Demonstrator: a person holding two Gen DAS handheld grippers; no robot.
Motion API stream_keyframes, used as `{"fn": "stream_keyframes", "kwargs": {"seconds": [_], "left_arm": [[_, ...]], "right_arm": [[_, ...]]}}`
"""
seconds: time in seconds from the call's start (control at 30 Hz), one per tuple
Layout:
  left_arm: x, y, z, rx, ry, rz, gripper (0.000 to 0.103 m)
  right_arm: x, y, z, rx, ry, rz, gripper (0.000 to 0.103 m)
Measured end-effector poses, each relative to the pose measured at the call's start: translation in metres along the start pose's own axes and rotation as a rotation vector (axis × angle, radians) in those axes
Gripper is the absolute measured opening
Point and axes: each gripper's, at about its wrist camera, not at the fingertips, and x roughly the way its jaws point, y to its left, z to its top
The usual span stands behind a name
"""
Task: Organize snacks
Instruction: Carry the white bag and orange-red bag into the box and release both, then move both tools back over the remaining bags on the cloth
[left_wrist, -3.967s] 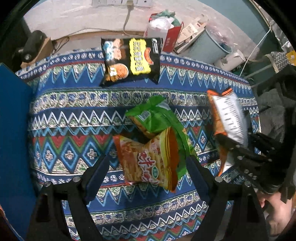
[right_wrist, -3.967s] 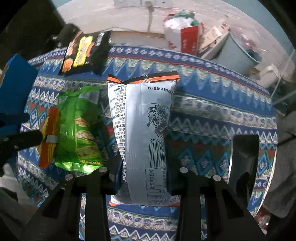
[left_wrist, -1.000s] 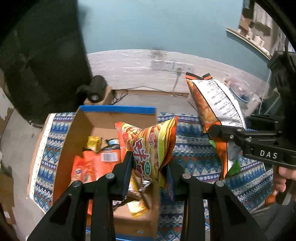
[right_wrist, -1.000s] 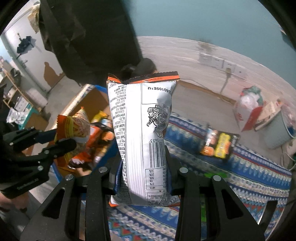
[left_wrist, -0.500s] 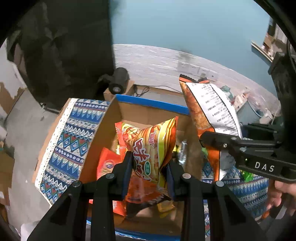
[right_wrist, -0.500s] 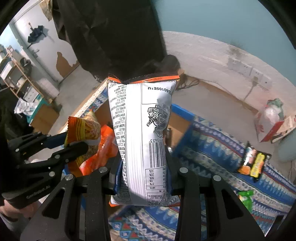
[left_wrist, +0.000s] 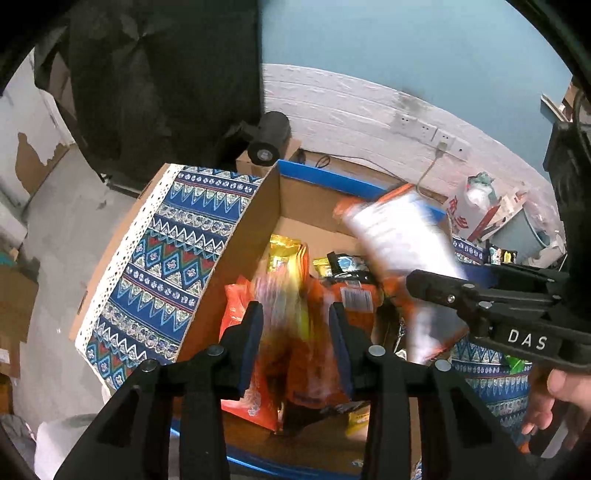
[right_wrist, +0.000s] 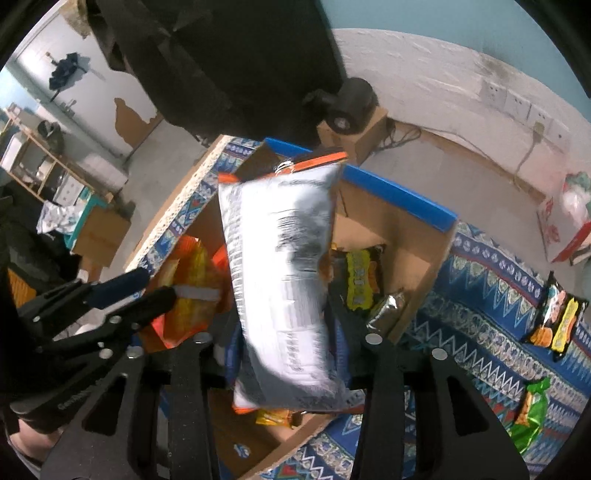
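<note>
Two snack bags over cardboard box (right_wrist: 399, 229): left gripper (left_wrist: 295, 332) apart around blurred orange-yellow bag (left_wrist: 284, 317), right gripper (right_wrist: 288, 354) apart beside silver bag (right_wrist: 280, 273); risk, tall silver bag catching the rim.

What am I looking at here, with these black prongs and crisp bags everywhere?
No robot here: a person holds a two-fingered grabber in each hand, each with a wide-angle camera looking along its fingers. One picture comes from the left gripper, the other from the right gripper. Both hang over an open cardboard box holding snack packets. An orange-yellow bag sits between the left fingers, a silver bag between the right; both are blurred, so I cannot tell whether they are gripped or dropping. On the patterned cloth beside the box lie a black-and-yellow bag and a green bag.
</note>
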Motion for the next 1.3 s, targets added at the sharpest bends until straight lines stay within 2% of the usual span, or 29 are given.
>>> {"fn": "stream_keyframes", "kwargs": {"seconds": [0.07, 0.1, 0.23, 0.3, 0.4, 0.6, 0.83, 1.3], "left_arm": [[-0.002, -0.004, 0.0, 0.009, -0.004, 0.008, 0.056], [-0.003, -0.007, 0.001, 0.018, -0.012, 0.013, 0.06], [-0.006, -0.017, 0.001, 0.051, -0.023, 0.022, 0.066], [-0.006, -0.022, 0.001, 0.064, -0.024, 0.02, 0.071], [-0.008, -0.034, -0.001, 0.094, -0.026, 0.004, 0.071], [-0.014, -0.07, -0.004, 0.188, -0.037, -0.027, 0.075], [-0.026, -0.118, -0.014, 0.313, -0.062, -0.088, 0.08], [-0.02, -0.188, -0.03, 0.474, -0.067, -0.115, 0.081]], "right_arm": [[-0.004, -0.004, -0.001, 0.011, -0.009, -0.006, 0.056], [-0.008, -0.005, -0.001, 0.012, -0.014, -0.006, 0.059], [-0.028, -0.013, -0.002, 0.016, -0.047, -0.02, 0.07], [-0.038, -0.018, -0.003, 0.016, -0.064, -0.039, 0.07], [-0.051, -0.025, -0.007, 0.019, -0.084, -0.068, 0.076], [-0.074, -0.048, -0.024, 0.018, -0.083, -0.154, 0.077], [-0.099, -0.08, -0.048, 0.051, -0.079, -0.2, 0.078], [-0.133, -0.146, -0.094, 0.14, -0.06, -0.289, 0.078]]}}
